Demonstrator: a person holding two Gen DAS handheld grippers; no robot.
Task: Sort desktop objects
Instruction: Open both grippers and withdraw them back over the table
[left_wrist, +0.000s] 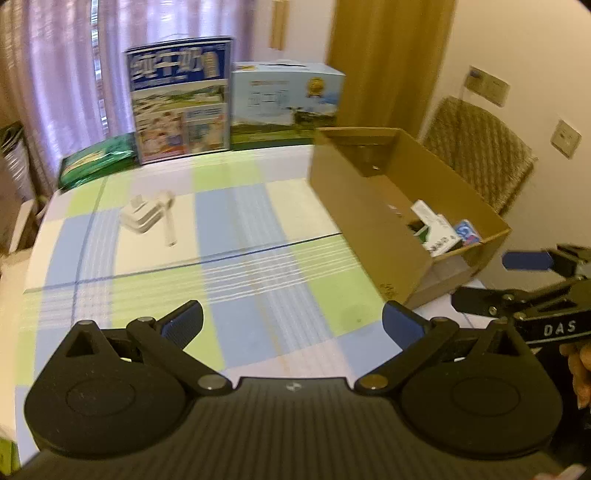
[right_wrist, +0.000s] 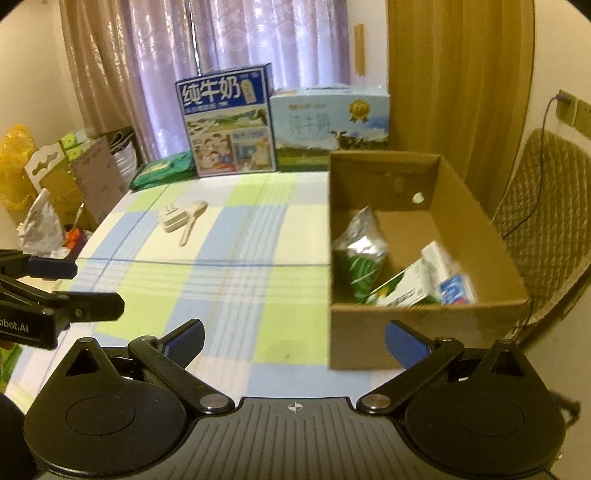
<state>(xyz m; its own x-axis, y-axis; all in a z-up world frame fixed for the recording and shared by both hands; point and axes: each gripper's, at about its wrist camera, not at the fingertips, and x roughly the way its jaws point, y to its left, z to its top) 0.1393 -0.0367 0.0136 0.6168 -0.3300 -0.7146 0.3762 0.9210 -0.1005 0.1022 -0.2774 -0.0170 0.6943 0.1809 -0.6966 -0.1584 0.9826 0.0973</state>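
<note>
Cardboard box (right_wrist: 424, 229) sits just ahead and right of the right tongs (right_wrist: 293, 341), already holding a green-and-silver pouch (right_wrist: 360, 254) and small cartons (right_wrist: 417, 284), likely as the collecting bin. Both tongs are spread wide and empty; the left tongs (left_wrist: 291, 325) hover over the checked surface (left_wrist: 240, 258). Far ahead and left of them, a white charger plug (left_wrist: 142, 218) and a pale spoon-like piece (left_wrist: 168, 218) lie touching, apparently unsorted and next.

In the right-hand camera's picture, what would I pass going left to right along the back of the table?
Green packet → dark blue milk carton → pale blue milk carton → cardboard box, nearer the camera.
</note>
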